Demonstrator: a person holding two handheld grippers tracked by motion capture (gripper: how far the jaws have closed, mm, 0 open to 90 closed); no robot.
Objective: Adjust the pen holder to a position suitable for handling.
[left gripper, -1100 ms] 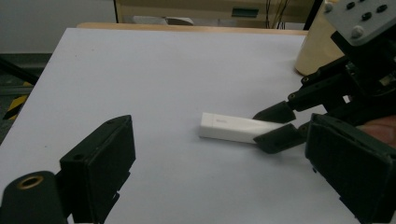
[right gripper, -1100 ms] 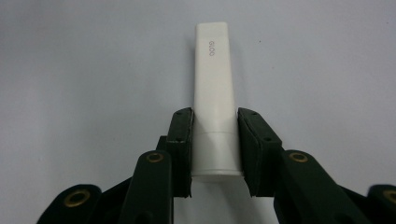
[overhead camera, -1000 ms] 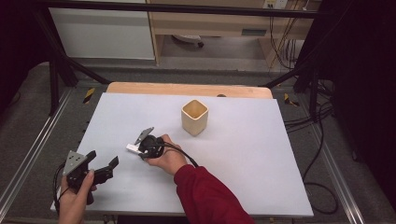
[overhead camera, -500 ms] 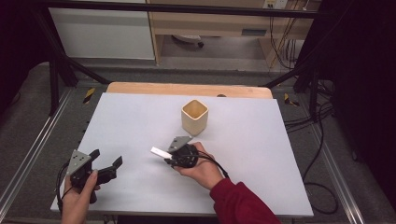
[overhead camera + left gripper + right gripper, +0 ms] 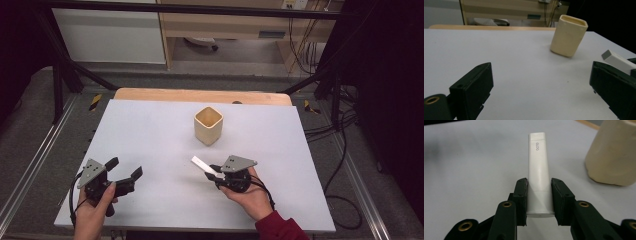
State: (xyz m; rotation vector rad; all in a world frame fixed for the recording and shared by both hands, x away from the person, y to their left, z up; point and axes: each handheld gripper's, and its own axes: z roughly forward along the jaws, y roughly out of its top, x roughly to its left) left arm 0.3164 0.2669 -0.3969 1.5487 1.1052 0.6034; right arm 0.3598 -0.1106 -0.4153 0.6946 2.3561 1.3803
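Over table (image 5: 150, 130), right tool (image 5: 214, 172) grips tube (image 5: 202, 164), long axis twd cup (image 5: 208, 125).

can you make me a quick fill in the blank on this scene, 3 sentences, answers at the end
1. The right gripper is shut on a white ____.
2. The left gripper has its jaws ____, with nothing between them.
3. The cream cup stands ____ on the table, apart from both grippers.

Missing words: tube; open; upright
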